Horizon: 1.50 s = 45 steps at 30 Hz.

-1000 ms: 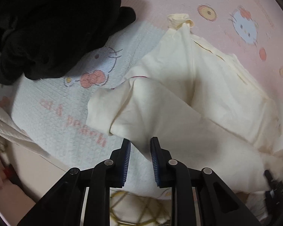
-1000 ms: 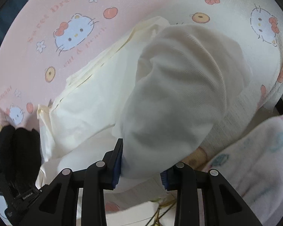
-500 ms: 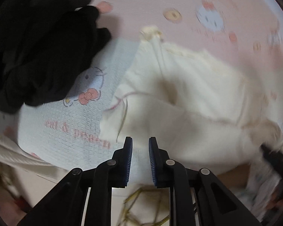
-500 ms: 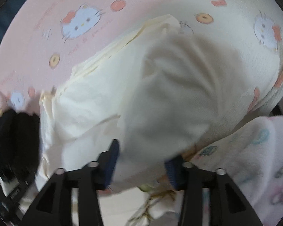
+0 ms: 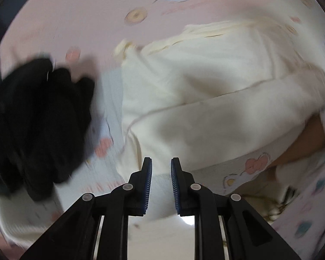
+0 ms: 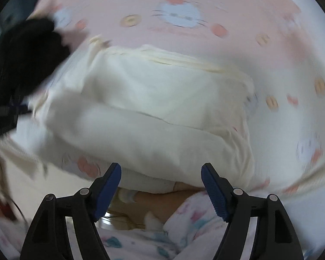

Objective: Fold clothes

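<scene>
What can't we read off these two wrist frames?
- Cream garment: type unclear; both views motion-blurred, folds cover it.
- Black clothing: smeared in the left view, cut by the left edge in the right.
- Pink bedspread: lettering blurred beyond reading.
- Right tool: barely a sliver at the left view's right edge.

Soft, dim indoor light; heavy motion blur; fisheye-warped, dark-vignetted edges.

Cream garment (image 5: 205, 112) folded on pink sheet, black garment (image 5: 36, 117) beside
</scene>
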{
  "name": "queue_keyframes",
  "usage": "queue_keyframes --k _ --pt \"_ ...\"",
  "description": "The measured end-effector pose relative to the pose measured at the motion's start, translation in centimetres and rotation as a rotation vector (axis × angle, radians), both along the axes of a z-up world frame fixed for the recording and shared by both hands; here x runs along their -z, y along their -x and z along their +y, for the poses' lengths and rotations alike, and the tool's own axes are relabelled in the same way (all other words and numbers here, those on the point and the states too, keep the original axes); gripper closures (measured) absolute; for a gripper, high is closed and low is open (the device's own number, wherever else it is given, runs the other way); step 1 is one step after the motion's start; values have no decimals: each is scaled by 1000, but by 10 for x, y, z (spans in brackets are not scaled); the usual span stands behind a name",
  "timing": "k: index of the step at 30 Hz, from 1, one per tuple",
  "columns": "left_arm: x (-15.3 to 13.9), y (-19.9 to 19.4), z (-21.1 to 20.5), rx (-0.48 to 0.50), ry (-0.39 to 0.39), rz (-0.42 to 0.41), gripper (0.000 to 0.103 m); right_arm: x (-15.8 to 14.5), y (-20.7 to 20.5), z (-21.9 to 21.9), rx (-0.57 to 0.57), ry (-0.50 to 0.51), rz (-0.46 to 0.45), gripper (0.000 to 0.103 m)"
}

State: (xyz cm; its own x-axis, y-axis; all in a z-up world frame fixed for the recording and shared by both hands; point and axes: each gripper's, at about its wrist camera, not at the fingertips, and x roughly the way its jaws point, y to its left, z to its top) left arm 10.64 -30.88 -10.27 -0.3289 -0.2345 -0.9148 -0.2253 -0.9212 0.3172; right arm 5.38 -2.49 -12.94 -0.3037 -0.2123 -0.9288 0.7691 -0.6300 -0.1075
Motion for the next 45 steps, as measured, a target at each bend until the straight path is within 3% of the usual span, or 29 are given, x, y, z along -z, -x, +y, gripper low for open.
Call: queue_keyframes --k 6,11,15,18,21,27,31,41,45 --pt "7 -9 11 198 179 28 87 23 -39 -26 -329 -236 208 27" --pt "19 -29 30 434 415 141 87 41 -53 -33 -459 -358 276 27" --pt "39 -37 35 543 433 116 87 52 -59 -35 -583 -447 378 27" --pt "58 -44 43 627 495 123 87 63 -61 -37 -639 -502 448 27" --pt "74 -55 53 726 547 137 87 76 -61 -39 -655 -538 452 27" --pt "92 -64 62 804 628 147 87 96 -57 -40 -699 -587 457 27" --pt "95 -53 66 756 627 130 87 111 -55 -38 -707 -612 472 27" --pt "94 -65 80 768 634 113 87 127 -50 -49 -718 -600 492 27" --pt "74 -77 81 747 513 -4 87 125 -47 -54 -716 -580 454 27"
